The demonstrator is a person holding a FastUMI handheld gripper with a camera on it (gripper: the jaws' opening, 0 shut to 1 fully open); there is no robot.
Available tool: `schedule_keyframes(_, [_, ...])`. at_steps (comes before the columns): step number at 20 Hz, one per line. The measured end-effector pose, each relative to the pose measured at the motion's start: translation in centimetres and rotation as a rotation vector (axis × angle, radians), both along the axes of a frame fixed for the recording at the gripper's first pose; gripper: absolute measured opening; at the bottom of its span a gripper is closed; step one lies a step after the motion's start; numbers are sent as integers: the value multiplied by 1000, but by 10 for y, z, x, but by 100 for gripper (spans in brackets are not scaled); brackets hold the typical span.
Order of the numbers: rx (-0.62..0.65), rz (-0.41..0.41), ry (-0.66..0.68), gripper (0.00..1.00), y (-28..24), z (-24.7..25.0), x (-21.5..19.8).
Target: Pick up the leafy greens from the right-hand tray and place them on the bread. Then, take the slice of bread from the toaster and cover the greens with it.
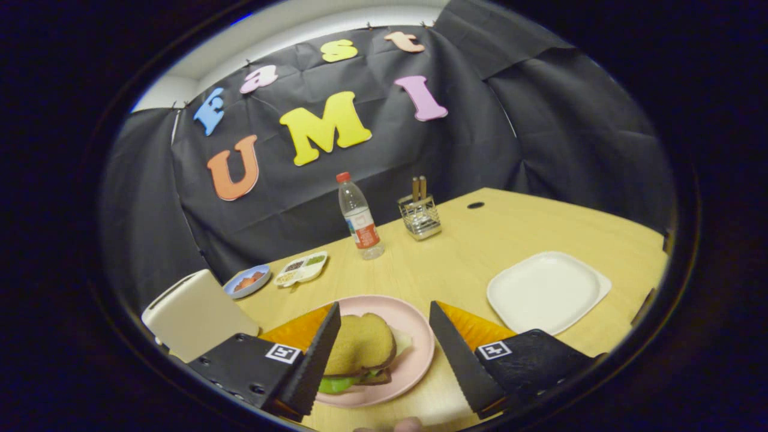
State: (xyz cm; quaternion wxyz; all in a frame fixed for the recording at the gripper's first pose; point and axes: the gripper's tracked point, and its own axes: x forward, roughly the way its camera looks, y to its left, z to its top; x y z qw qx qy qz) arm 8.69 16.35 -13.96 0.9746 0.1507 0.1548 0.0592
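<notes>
bread slice (360, 344) covers leafy greens (333, 384) on pink plate (414, 360), beside toaster (195, 315).
</notes>
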Motion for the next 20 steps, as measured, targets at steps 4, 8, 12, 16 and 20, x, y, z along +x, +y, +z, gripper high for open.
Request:
schedule_keyframes(4, [-172, 14, -163, 96, -17, 54, -19])
schedule_keyframes(8, [-261, 0, -325, 95, -23, 122, -46])
schedule_keyframes(12, [-247, 19, -377, 96, -6, 165, -66])
schedule_keyframes(16, [-222, 42, -436, 96, 5, 190, -88])
schedule_keyframes(20, [-210, 120, -448, 96, 14, 193, -110])
